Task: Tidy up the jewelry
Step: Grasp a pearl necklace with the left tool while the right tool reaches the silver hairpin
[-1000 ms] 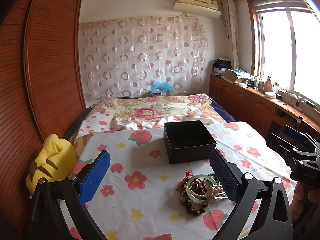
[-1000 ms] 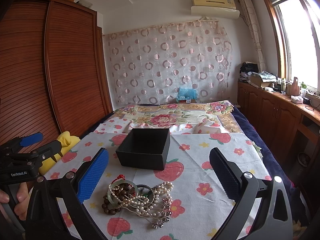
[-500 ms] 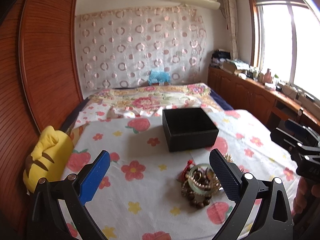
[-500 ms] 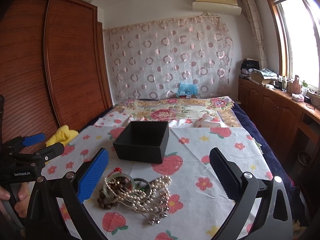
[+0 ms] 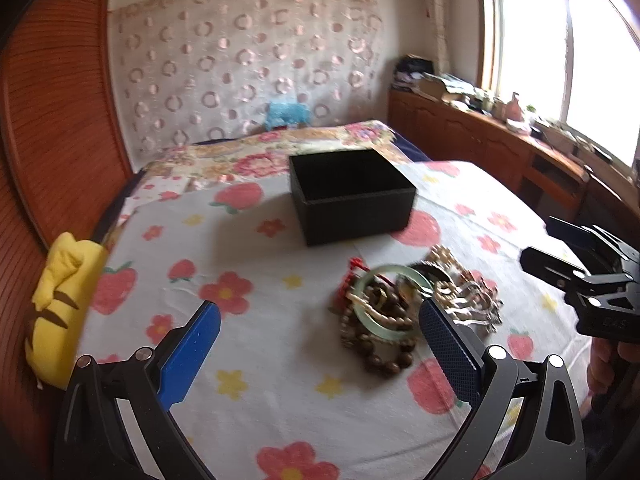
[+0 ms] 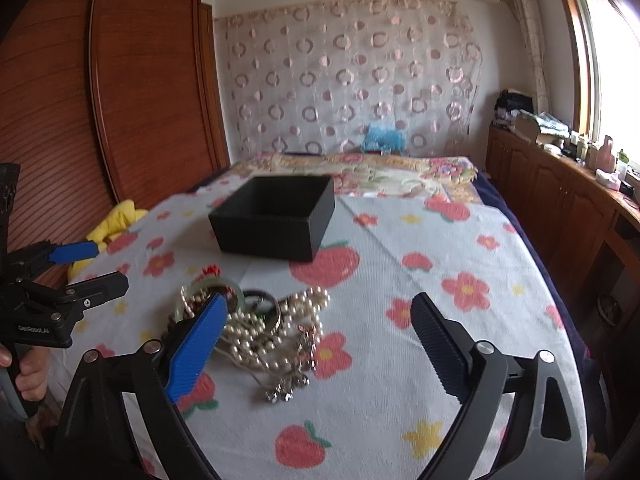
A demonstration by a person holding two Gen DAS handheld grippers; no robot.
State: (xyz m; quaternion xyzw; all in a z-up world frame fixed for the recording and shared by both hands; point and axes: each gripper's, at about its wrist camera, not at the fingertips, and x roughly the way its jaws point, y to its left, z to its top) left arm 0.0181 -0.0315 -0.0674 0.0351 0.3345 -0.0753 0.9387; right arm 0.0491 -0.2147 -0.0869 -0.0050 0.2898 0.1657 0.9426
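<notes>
A tangled pile of jewelry [image 5: 404, 308] lies on the flowered cloth: a pale green bangle [image 5: 390, 300], dark wooden beads [image 5: 384, 354], a pearl string [image 6: 276, 332] and a red cord. An open, empty black box [image 5: 352, 196] stands just behind it, also in the right wrist view [image 6: 276, 220]. My left gripper [image 5: 320, 352] is open and empty, above the cloth just left of the pile. My right gripper [image 6: 316, 344] is open and empty, with its left finger over the pile's near left edge.
The cloth [image 6: 440, 360] covers a bed. A yellow plush toy [image 5: 60, 300] lies at the left edge by the wooden wardrobe [image 6: 120, 100]. Wooden cabinets [image 6: 560, 200] with clutter run along the right wall under the window.
Both grippers have moved forward and down toward the jewelry pile, which now looks larger and nearer. Both stay open. The pile and box have not moved.
</notes>
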